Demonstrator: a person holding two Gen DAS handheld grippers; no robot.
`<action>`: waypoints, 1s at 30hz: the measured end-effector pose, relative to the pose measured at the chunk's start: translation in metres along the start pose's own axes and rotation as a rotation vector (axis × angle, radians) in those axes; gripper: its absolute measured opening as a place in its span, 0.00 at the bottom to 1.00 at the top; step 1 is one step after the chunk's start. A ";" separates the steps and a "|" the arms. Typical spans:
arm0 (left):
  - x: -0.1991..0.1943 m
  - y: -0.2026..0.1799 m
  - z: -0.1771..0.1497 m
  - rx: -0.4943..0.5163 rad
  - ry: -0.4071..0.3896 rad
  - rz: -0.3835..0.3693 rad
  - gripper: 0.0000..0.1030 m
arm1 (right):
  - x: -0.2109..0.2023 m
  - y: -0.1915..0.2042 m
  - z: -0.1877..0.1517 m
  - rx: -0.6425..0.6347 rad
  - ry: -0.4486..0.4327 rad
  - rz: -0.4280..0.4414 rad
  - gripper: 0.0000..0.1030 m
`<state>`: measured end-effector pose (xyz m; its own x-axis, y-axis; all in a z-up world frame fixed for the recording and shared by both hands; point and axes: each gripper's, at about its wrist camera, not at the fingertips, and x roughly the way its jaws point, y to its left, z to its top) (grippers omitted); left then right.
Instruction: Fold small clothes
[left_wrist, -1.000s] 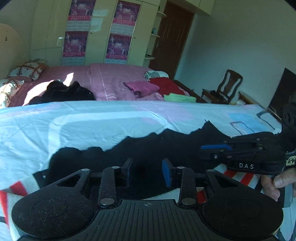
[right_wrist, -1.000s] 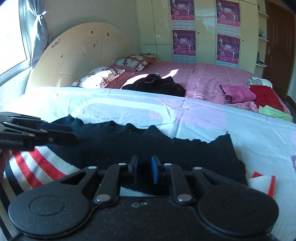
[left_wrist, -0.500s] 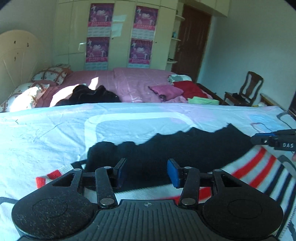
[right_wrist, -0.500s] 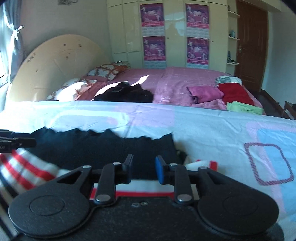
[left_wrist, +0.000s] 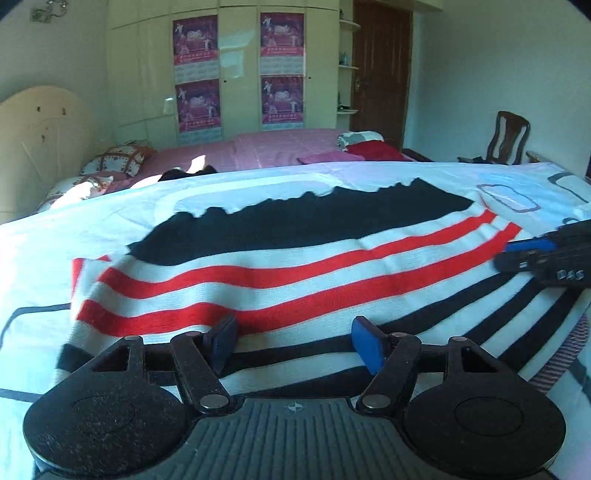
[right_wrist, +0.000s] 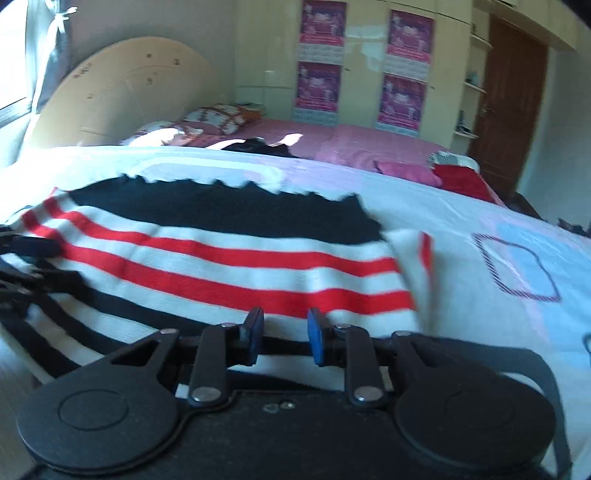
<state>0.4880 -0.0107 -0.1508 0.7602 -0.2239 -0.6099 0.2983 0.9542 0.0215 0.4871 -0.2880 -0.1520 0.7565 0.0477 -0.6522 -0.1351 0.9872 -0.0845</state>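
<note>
Knitwear filled the middle of both wrist views: a striped sweater (left_wrist: 295, 266) lay spread flat on a pale patterned sheet (left_wrist: 55, 236), its black band farthest from the cameras, red and white stripes in the middle, and black and white stripes nearest.

At the left side, the left tool (left_wrist: 293, 341) sat low over the near edge of the sweater with its two fingers wide apart. Only the black and white stripes showed between them, and nothing was pinched. From the right wrist view this same tool (right_wrist: 26, 258) appeared at the left edge of the garment, over its striped part; whether it touched the fabric could not be told.

Farther right, the right tool (right_wrist: 282, 334) hovered at the sweater's (right_wrist: 221, 258) near hem with a clear gap between its blue-padded fingers, holding nothing. The garment's right edge ended just beyond it, where a short red-striped piece folded over against the sheet (right_wrist: 461, 206). In the left wrist view the right tool (left_wrist: 532, 251) lay over the sweater's right end, by the red stripes.

Behind the sheet stood a pink bed (left_wrist: 280, 147) carrying a dark garment (right_wrist: 258, 146), pillows (left_wrist: 118, 162) and folded clothes (left_wrist: 365, 147), and at the far right a wooden chair (left_wrist: 508, 136).
</note>
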 end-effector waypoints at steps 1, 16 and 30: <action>-0.001 0.012 -0.002 -0.017 0.004 0.004 0.66 | -0.003 -0.015 -0.005 0.011 0.010 -0.022 0.21; -0.024 -0.051 -0.002 -0.021 0.020 -0.001 0.66 | -0.040 0.044 -0.019 -0.019 -0.009 0.143 0.27; -0.035 0.005 -0.023 0.013 0.074 0.120 0.66 | -0.048 -0.061 -0.062 0.174 0.083 -0.054 0.40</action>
<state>0.4498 0.0062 -0.1473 0.7465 -0.0931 -0.6589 0.2156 0.9706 0.1071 0.4191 -0.3599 -0.1620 0.7035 -0.0115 -0.7106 0.0220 0.9997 0.0055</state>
